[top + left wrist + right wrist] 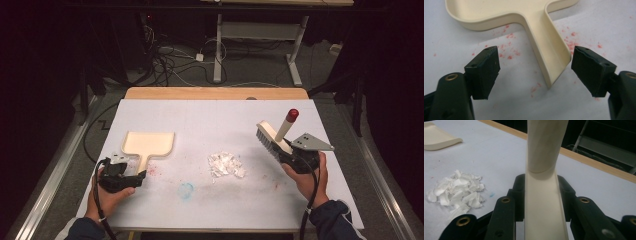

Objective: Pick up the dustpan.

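Left tongs (535, 72) stand wide, straddling the dustpan (534, 27) handle end without touching it. The pan lies flat on the table (220, 200); judged light, stiff, smooth plastic, so grip the handle's raised side walls. Right tongs (541, 195) are clamped on the brush (274, 137) beside the paper scraps (226, 164).

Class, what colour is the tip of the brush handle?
Dark red, on the brush handle's tip, above its cream shaft; clearest in the high view.
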Available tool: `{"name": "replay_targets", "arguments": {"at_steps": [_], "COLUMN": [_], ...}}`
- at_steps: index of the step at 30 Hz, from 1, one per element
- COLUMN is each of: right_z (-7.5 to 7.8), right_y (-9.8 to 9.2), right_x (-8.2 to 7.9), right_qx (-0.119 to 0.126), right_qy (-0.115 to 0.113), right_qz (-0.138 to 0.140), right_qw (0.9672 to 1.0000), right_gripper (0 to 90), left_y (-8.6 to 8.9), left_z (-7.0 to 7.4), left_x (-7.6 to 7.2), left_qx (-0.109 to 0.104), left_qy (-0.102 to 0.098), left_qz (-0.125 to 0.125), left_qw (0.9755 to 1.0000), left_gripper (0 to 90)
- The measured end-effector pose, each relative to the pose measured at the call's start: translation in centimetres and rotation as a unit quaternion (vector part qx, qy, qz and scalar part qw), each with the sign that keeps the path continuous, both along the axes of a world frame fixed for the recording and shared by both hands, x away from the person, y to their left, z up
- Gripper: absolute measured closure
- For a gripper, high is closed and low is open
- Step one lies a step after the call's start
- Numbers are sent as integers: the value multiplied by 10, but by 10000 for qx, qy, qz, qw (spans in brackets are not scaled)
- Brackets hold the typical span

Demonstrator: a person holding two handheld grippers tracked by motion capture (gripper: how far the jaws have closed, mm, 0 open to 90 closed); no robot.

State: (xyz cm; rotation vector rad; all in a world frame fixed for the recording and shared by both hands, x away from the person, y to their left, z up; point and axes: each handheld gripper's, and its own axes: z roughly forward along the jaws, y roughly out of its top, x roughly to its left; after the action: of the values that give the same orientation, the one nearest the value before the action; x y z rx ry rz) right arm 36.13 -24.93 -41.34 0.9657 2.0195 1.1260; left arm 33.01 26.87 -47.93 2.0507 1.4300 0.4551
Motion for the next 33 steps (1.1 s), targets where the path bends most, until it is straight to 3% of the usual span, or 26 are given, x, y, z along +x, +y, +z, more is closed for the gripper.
{"name": "replay_targets", "arguments": {"at_steps": [13,16,19,23,28,33], "right_z": [1,1,1,1,1,2], "right_y": [1,0,0,0,-1,-2], "right_x": [-1,-1,0,0,0,0], "right_qx": [-1,-6,6,27,30,-22], "right_qy": [-25,-31,-7,-8,28,7], "right_qz": [-8,-3,-20,-38,-47,-30], "right_qw": [10000,10000,10000,10000,10000,10000], "right_gripper": [676,676,676,676,676,676], "left_y": [-15,-15,-16,-19,-20,-17], "left_z": [-3,-6,-7,-8,-9,-8], "left_x": [30,36,40,42,42,38], "left_qx": [-84,-67,-126,-53,-45,-86], "left_qy": [89,148,111,55,6,-27], "left_qz": [281,464,600,713,894,882], "left_qw": [9995,9988,9981,9974,9960,9961], "left_gripper": [245,258,268,274,358,550]}}
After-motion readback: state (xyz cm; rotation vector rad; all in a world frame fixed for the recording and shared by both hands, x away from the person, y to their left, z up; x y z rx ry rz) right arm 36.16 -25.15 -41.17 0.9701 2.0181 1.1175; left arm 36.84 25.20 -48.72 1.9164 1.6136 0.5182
